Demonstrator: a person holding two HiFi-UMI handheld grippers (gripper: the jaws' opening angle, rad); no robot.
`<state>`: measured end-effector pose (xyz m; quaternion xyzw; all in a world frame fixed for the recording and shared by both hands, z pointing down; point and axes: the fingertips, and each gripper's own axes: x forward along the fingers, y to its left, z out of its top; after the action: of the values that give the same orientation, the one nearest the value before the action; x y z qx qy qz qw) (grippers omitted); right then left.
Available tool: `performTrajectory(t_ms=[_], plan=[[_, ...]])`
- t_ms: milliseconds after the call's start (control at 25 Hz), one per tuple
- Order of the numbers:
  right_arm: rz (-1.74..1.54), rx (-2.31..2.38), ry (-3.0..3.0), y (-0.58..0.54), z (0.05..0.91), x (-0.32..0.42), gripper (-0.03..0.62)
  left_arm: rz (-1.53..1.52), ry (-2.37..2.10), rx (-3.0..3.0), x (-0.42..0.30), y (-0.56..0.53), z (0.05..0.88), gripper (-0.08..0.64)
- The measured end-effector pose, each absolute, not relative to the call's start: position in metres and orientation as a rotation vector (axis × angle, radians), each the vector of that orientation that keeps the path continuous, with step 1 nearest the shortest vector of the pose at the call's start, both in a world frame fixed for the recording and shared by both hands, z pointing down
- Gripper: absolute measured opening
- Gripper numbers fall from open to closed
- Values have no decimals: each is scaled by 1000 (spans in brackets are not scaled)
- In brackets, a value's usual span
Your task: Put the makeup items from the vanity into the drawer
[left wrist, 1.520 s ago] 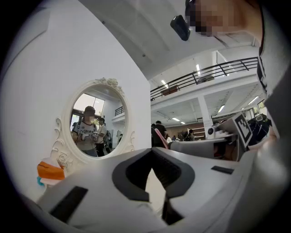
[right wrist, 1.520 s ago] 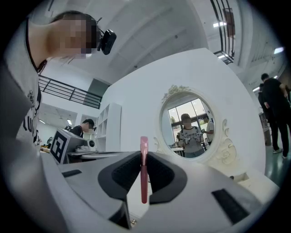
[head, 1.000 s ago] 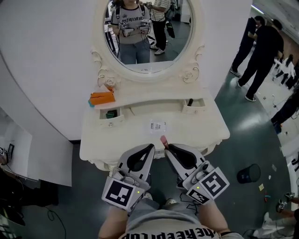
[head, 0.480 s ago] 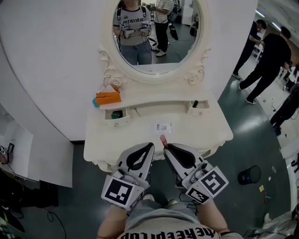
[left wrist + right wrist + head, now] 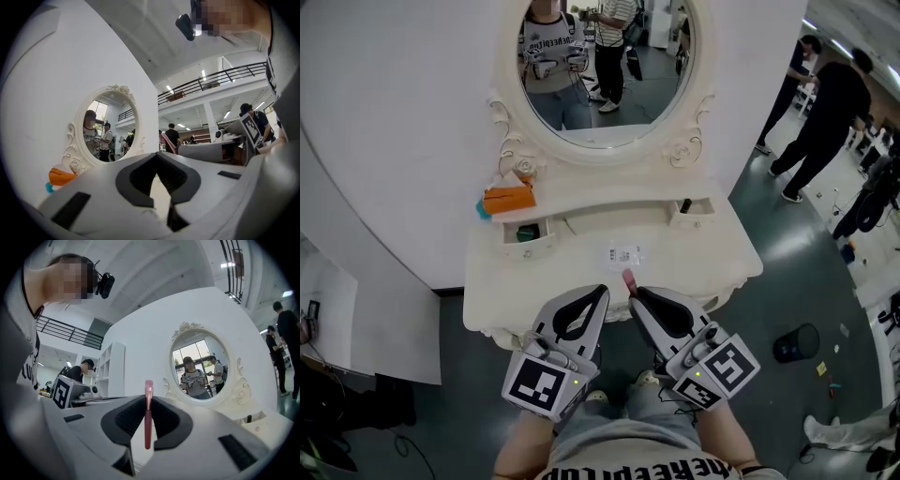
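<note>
Right gripper: jaws clamped on a slim pink makeup stick. It pokes up past their tips, over the front edge of the bench.
Left gripper: jaws together with nothing in them, just beside the right one.
Change: I see both grippers posed as half a second ago. The bench has only slid slightly left in the head view.
Back left corner: an orange item.

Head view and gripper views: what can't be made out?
- Pink stick in right gripper: only its tip shows past the jaws, head view; type unclear.
- Drawer: none visible; vanity front lies under its top, head view.
- Card print: too small, head view.
- Green tray item: too small, head view.
</note>
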<state>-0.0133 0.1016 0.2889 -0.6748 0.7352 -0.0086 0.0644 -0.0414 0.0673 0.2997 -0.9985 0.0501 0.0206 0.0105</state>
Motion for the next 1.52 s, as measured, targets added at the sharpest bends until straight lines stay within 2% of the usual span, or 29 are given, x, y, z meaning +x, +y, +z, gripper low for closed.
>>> performTrajectory(t_ms=[520,1040,1280,1520], plan=[[-42,-2044,2209,86,291,7,60,114,168,-3096,-21,46,298,15],[-72,-2022,2238,62,294,54,60,-5,196,-3151,25,27,306,15],[-85,-1980,2273,47,294,78,60,79,261,-3110,47,10,302,15],[-102,-1927,2319,31,294,98,60,18,328,-3122,66,-4,307,15]])
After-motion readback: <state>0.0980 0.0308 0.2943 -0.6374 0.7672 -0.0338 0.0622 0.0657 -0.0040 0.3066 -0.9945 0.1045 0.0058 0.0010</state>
